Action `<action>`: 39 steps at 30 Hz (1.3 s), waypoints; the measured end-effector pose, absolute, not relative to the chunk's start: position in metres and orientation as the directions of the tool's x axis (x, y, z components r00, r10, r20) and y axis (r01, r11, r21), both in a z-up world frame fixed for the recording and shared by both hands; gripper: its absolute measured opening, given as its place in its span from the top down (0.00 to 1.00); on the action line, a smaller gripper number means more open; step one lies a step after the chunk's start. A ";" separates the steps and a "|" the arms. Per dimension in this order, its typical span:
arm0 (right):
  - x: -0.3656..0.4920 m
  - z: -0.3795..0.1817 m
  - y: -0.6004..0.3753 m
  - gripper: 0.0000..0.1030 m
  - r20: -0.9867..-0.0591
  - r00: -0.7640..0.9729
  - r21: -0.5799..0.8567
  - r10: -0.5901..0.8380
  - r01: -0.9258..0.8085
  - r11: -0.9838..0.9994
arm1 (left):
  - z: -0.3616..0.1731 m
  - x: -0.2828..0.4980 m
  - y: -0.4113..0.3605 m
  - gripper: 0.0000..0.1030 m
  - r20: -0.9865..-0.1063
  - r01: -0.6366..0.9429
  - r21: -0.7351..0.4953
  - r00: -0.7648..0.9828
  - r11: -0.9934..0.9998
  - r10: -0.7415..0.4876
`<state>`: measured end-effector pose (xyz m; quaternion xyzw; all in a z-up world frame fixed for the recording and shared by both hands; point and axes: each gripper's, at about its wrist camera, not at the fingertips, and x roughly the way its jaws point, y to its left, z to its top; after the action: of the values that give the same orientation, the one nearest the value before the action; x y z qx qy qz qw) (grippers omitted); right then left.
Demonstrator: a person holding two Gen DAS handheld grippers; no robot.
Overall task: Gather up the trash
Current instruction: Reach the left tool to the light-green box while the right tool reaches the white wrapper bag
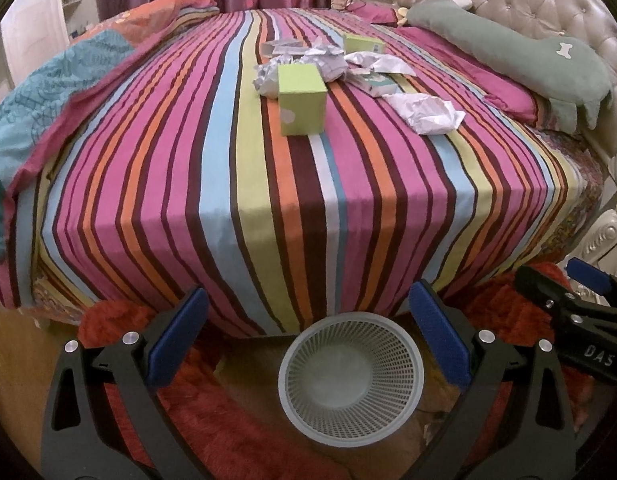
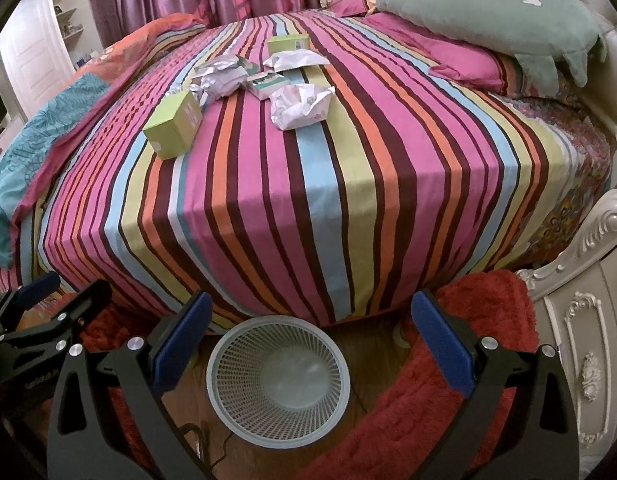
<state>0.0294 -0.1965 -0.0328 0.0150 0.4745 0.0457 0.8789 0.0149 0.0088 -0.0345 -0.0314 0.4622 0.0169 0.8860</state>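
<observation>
Left wrist view
Left gripper [image 1: 308, 336]: spread wide, holding nothing, low at the near edge of the bed; it looks poised to start, not reaching yet.
Basket [image 1: 350, 380]: white mesh wastebasket on the floor against the bed's near edge, appearing between the blue pads and apparently empty; likely set there so trash gets a short drop.
Trash: clustered far on the striped bedspread [image 1: 268, 200], well apart from the gripper: a green box [image 1: 302, 100] nearest, crumpled paper [image 1: 426, 114] to its right, more crumpled paper [image 1: 328, 62] and a second green box [image 1: 362, 44] behind.
Right gripper [image 1: 564, 292]: at the right edge, fingers apart, empty.

Right wrist view
Right gripper [image 2: 308, 336]: spread wide, empty, also low by the basket [image 2: 278, 378].
Trash: same far cluster; green box [image 2: 174, 124] left of centre, crumpled paper [image 2: 300, 106] near the middle, a small packet [image 2: 266, 82] just behind it.
Left gripper [image 2: 48, 292]: at the left edge, only partly in view.
Pillow [image 2: 496, 16]: green, far right by the headboard; not trash, I'd judge.
Progress: nothing collected yet, by the look of it.
</observation>
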 end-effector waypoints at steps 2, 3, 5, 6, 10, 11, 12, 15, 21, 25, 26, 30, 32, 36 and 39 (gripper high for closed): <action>0.031 -0.034 -0.197 0.07 -0.830 0.551 0.062 0.089 -0.068 0.996 | -0.038 0.018 0.011 0.06 -0.826 -0.066 -0.049 0.564 0.997 -0.003; 0.032 -0.034 -0.198 0.07 -0.827 0.554 0.061 0.089 -0.068 0.996 | -0.040 0.020 0.012 0.06 -0.828 -0.068 -0.052 0.560 0.996 -0.005; 0.035 -0.034 -0.199 0.07 -0.821 0.563 0.065 0.091 -0.066 0.996 | -0.042 0.023 0.012 0.06 -0.830 -0.070 -0.053 0.558 0.996 -0.005; 0.036 -0.034 -0.200 0.07 -0.818 0.568 0.068 0.092 -0.064 0.996 | -0.043 0.024 0.012 0.06 -0.829 -0.070 -0.049 0.560 0.996 -0.002; 0.046 -0.036 -0.200 0.07 -0.816 0.570 0.074 0.100 -0.070 0.995 | -0.044 0.031 0.014 0.06 -0.825 -0.072 -0.040 0.565 0.997 0.007; 0.049 -0.037 -0.199 0.07 -0.819 0.564 0.074 0.103 -0.074 0.995 | -0.046 0.035 0.015 0.06 -0.828 -0.074 -0.044 0.561 0.996 0.005; 0.052 -0.038 -0.198 0.07 -0.822 0.559 0.075 0.106 -0.078 0.994 | -0.046 0.038 0.016 0.06 -0.830 -0.076 -0.047 0.557 0.996 0.004; 0.059 -0.041 -0.197 0.07 -0.824 0.554 0.086 0.120 -0.086 0.993 | -0.050 0.049 0.019 0.06 -0.838 -0.087 -0.048 0.545 0.995 0.008; 0.073 -0.045 -0.195 0.07 -0.827 0.548 0.091 0.126 -0.091 0.992 | -0.048 0.069 0.022 0.06 -0.836 -0.090 -0.053 0.549 0.995 0.005; 0.083 -0.044 -0.196 0.07 -0.827 0.550 0.086 0.120 -0.087 0.992 | -0.047 0.083 0.025 0.06 -0.831 -0.093 -0.049 0.556 0.994 0.011; 0.086 -0.044 -0.196 0.07 -0.826 0.551 0.084 0.118 -0.086 0.993 | -0.046 0.087 0.025 0.06 -0.829 -0.095 -0.050 0.559 0.994 0.012; 0.099 -0.043 -0.194 0.07 -0.820 0.561 0.075 0.112 -0.089 0.993 | -0.043 0.102 0.026 0.06 -0.823 -0.092 -0.046 0.568 0.995 0.015; 0.108 -0.041 -0.193 0.07 -0.816 0.568 0.071 0.112 -0.094 0.993 | -0.042 0.112 0.026 0.06 -0.819 -0.090 -0.036 0.573 0.995 0.023; 0.128 -0.038 -0.191 0.07 -0.805 0.581 0.077 0.121 -0.101 0.992 | -0.040 0.135 0.027 0.06 -0.814 -0.099 -0.025 0.579 0.995 0.037; 0.145 -0.033 -0.189 0.07 -0.796 0.591 0.082 0.128 -0.105 0.991 | -0.038 0.149 0.028 0.06 -0.811 -0.108 -0.035 0.584 0.993 0.035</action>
<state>0.1446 -0.1892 -0.0335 0.0131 0.4474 0.0654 0.8919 0.1490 0.0282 -0.0381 -0.0402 0.4544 0.0404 0.8890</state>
